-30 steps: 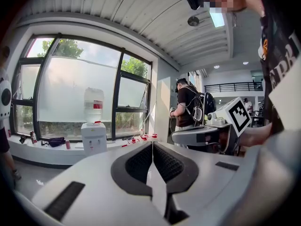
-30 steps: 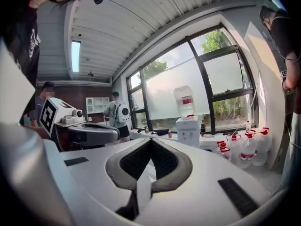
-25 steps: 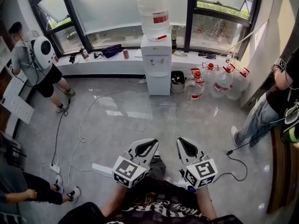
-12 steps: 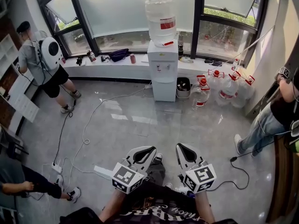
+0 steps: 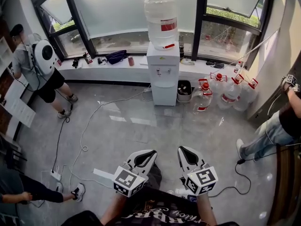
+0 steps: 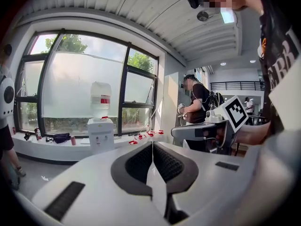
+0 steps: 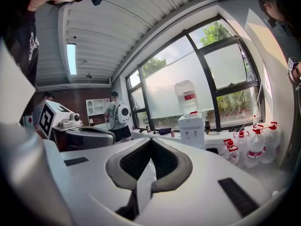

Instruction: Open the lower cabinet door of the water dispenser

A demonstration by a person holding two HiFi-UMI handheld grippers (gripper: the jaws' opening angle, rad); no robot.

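Observation:
The white water dispenser stands far ahead against the window ledge, with a large bottle on top. Its lower cabinet door is closed. Both grippers are held low near my body, well short of it. My left gripper is shut and holds nothing. My right gripper is also shut and holds nothing. In the left gripper view the dispenser is small beyond the touching tips. The right gripper view shows the dispenser past the closed tips.
Several red-capped water jugs and a black bin sit right of the dispenser. Cables and a power strip lie on the grey floor at left. People stand at left, right and bottom left.
Both grippers have advanced together toward the dispenser, which looks slightly nearer. Both stay shut. The person at right has slid toward the picture's edge.

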